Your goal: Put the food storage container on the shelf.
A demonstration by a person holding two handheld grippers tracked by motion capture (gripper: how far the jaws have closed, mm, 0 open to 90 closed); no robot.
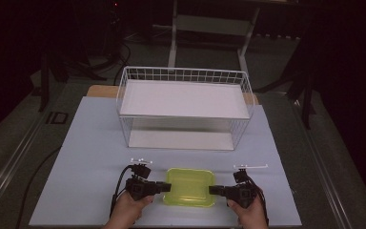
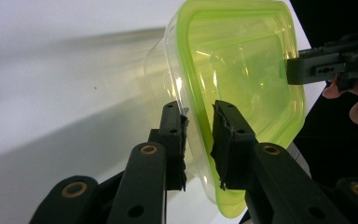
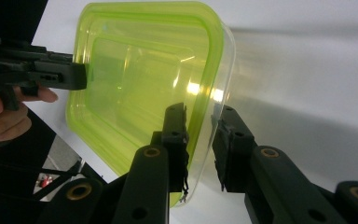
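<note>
Fingers of both grippers straddle opposite rims of the container, each pair parted with a gap on either side of the wall, so neither has closed on it yet.

Table (image 1: 100,143): pale blue-grey sheet, carrying all items.

Wire basket (image 1: 185,106): white, two-tiered, with a flat shelf on top and another below; it stands at the far middle of the table, well apart from the grippers.

Container (image 1: 189,187): yellow-green translucent tub with a green lid, resting flat on the near edge of the table, between the two grippers.

Left gripper (image 2: 199,140): enters from the container's left side, one jaw outside the clear wall, the other over the lid rim. The hand (image 1: 129,206) grips the handle from below, forearm rising from the near table edge.

Right gripper (image 3: 200,142): mirrors this on the right rim, jaws level and pointing inward. Its hand (image 1: 249,209) sits behind it, wrist straight.

Technique, as judged: the step in hand appears to be a two-sided grasp before a lift. Both pairs should close together and evenly, pinching rim and wall rather than lid alone. Keeping the grippers level and opposed should prevent the light tub from twisting or the lid from popping.
</note>
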